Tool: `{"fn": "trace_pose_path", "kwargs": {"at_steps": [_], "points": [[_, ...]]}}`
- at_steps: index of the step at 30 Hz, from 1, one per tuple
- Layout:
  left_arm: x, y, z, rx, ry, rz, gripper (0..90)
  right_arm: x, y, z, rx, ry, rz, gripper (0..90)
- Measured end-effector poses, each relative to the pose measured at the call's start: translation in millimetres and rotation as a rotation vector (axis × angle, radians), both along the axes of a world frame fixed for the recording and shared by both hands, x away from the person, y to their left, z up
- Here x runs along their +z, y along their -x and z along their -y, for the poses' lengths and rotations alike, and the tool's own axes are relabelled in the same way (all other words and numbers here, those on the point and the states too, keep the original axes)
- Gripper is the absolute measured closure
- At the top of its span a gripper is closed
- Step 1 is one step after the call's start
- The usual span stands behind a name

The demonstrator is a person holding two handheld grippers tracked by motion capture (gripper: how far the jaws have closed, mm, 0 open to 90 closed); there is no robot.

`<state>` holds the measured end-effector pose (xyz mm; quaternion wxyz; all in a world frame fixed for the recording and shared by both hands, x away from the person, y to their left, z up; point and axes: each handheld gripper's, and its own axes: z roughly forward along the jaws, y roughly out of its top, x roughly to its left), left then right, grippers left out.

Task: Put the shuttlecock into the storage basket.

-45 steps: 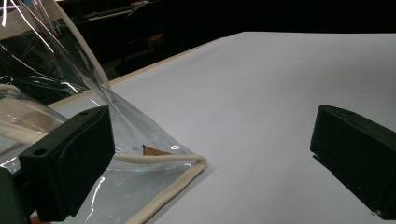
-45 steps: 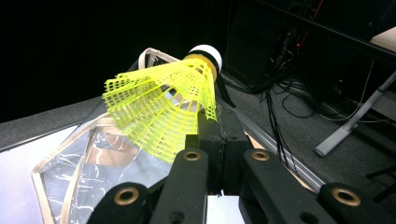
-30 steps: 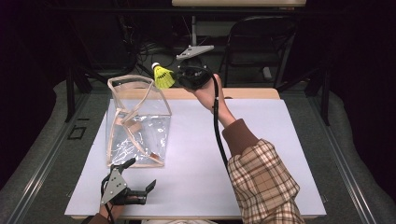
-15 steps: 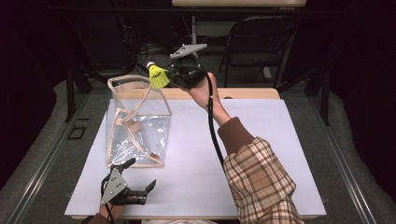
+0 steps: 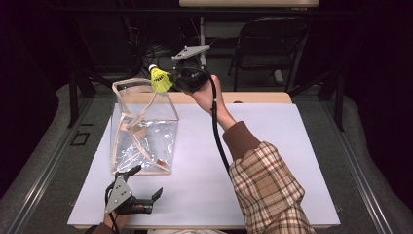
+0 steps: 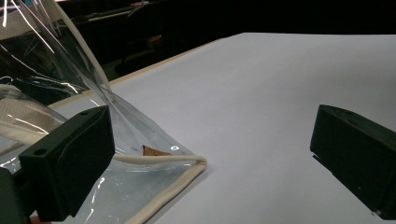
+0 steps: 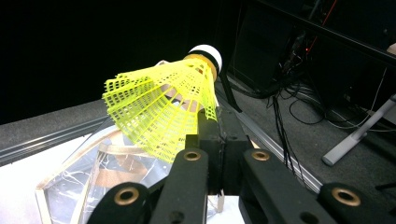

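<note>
The right gripper (image 5: 176,81) is clamped on the mesh skirt of a yellow shuttlecock (image 5: 160,80), held aloft over the 12 o'clock rim of the clear plastic bag (image 5: 146,141), whose mouth stands open and whose edges are cream-trimmed. This looks like the carry-over step before a drop. The left gripper (image 5: 146,187) rests with jaws wide at the bag's 6 o'clock corner on the white table (image 5: 272,161), gripping nothing. Next, likely lowering the shuttlecock into the mouth, then releasing.
</note>
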<state>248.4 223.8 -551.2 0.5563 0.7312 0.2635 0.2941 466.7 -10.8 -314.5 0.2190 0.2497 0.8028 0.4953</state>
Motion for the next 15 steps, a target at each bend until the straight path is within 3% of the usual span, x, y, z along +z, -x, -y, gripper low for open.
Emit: {"fn": "trace_pose_path", "kwargs": {"at_steps": [15], "points": [[0.2,0.2,-0.2,-0.001,0.001,0.001,0.0,0.5,-2.1,-9.7,0.003,0.004,0.001,90.0]]}}
